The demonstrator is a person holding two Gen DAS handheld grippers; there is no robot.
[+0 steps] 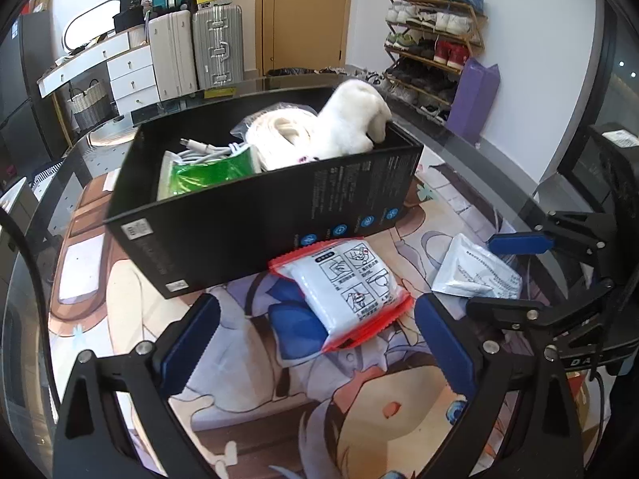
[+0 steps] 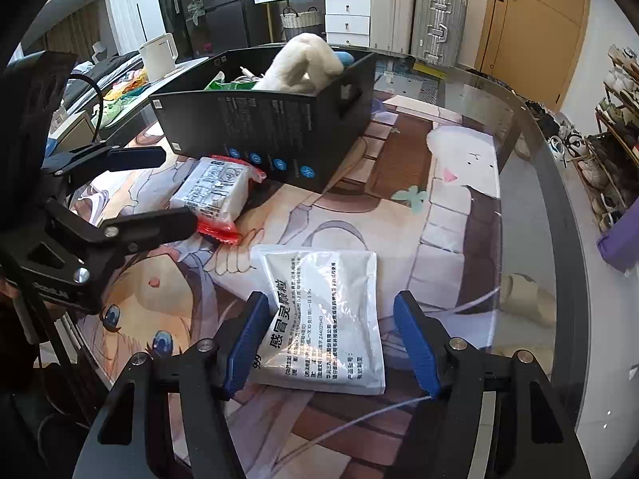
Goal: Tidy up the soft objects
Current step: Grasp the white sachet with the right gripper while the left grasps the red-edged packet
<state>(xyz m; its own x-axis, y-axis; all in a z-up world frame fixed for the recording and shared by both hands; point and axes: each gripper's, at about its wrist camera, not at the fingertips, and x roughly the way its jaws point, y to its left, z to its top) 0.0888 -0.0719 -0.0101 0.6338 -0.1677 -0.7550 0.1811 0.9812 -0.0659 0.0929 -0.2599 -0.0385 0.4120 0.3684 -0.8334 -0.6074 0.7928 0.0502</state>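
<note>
A black box (image 1: 255, 215) stands on the printed mat and holds a white plush toy (image 1: 351, 119), a rolled white cloth, a white cable and a green pack (image 1: 199, 171). A white pack with red edges (image 1: 347, 287) lies in front of the box, just ahead of my open, empty left gripper (image 1: 315, 343). A white medicine pouch (image 2: 323, 315) lies flat between the fingers of my open right gripper (image 2: 331, 339), which sits low over it. The box (image 2: 271, 119), the red-edged pack (image 2: 219, 195) and the left gripper (image 2: 159, 187) also show in the right wrist view.
The mat covers a round glass table (image 2: 531, 183). A white kettle (image 2: 159, 54) and clutter stand beyond the box on the left. Suitcases (image 1: 217, 48), drawers and a shoe rack (image 1: 431, 40) stand by the walls. A purple bag (image 1: 475, 95) is beyond the table edge.
</note>
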